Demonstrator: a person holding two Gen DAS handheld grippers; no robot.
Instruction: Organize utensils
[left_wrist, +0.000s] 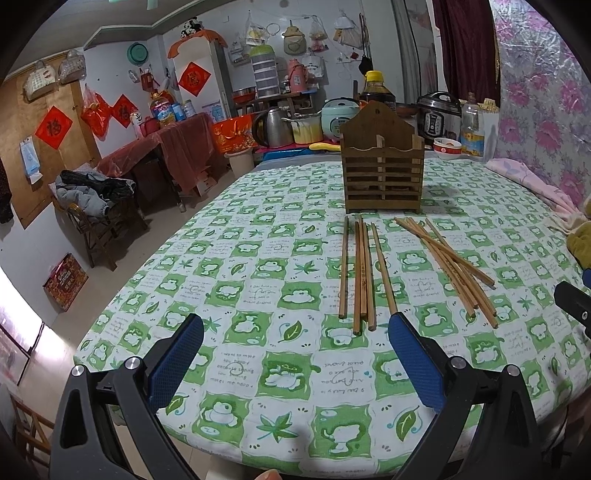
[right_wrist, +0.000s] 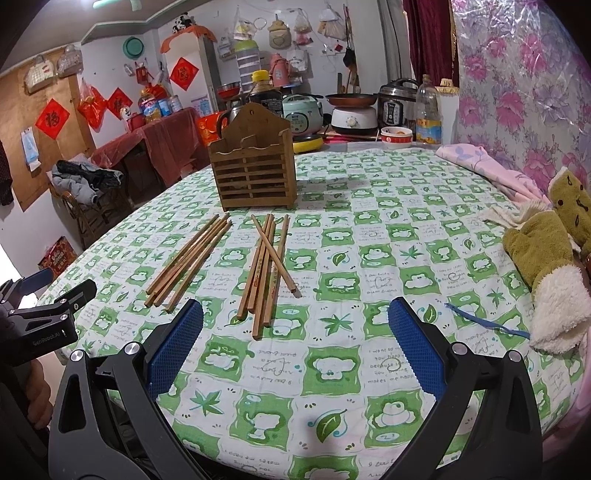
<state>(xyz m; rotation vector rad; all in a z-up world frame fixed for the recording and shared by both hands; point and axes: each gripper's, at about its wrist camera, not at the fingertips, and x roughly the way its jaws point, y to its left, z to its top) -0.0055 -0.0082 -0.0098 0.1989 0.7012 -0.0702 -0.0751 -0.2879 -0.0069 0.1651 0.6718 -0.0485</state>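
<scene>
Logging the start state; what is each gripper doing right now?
Left gripper: open, holding nothing.
Right gripper: open, holding nothing.

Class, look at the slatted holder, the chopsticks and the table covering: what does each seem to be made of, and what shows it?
Holder: probably wood or bamboo, brown with a dull finish; cut slats and visible joints.
Chopsticks: likely bamboo or wood, light tan, matte, square-cut ends.
Table covering: soft printed cloth, possibly quilted; green and white pattern, slightly puckered surface.

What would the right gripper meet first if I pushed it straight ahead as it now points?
Probably the green-check tablecloth between its open fingers. The right chopstick bundle lies slightly left of that line and the wooden holder farther left; depth is uncertain.
</scene>
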